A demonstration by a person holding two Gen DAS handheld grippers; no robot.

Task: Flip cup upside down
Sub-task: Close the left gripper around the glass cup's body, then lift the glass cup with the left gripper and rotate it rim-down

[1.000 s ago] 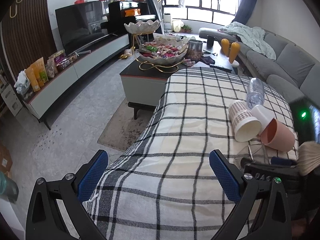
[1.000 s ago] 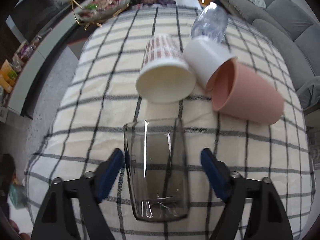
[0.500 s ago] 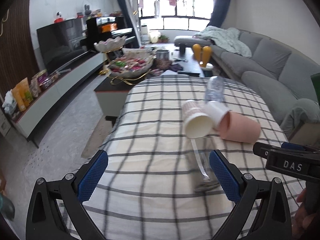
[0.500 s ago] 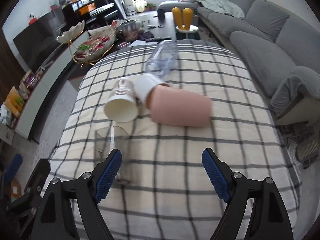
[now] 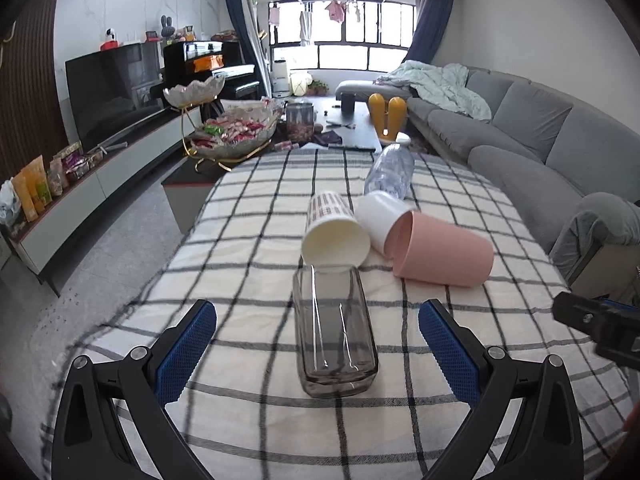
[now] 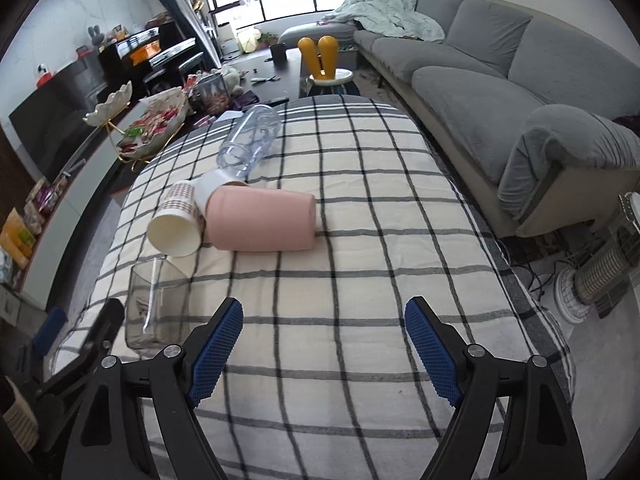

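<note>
Left gripper [image 5: 316,346]: fingers spread wide, holding nothing — 1 s ago it looked past the table edge; now it has swung round to face the glass cup [image 5: 334,334], which sits between its 2 blue ribbed pads [image 5: 186,350] without touching either.
Right gripper [image 6: 324,346]: fingers parted and empty — 1 s ago the glass lay between them; now it has drawn off to the right over bare cloth, the glass off to its left.
Meaning: my reading is that the job has passed to the left side, and the flip is not yet done; closing on the glass looks like the next step.
Glass cup: smoky clear glass, squarish with rounded corners, thick base toward the camera; whether it stands or lies tipped I cannot tell. Hard and slick, so likely to slip in a loose pinch.
Tablecloth [image 5: 248,264]: soft cream fabric with dark checks, slightly wrinkled.
Paper cup [image 5: 334,232]: on its side, mouth toward the glass, just beyond it.
Pink cup [image 5: 440,250]: smooth matte plastic, lying down, against a white cup [image 5: 380,216].
Bottle [image 5: 390,174]: clear plastic, lying farthest off.
</note>
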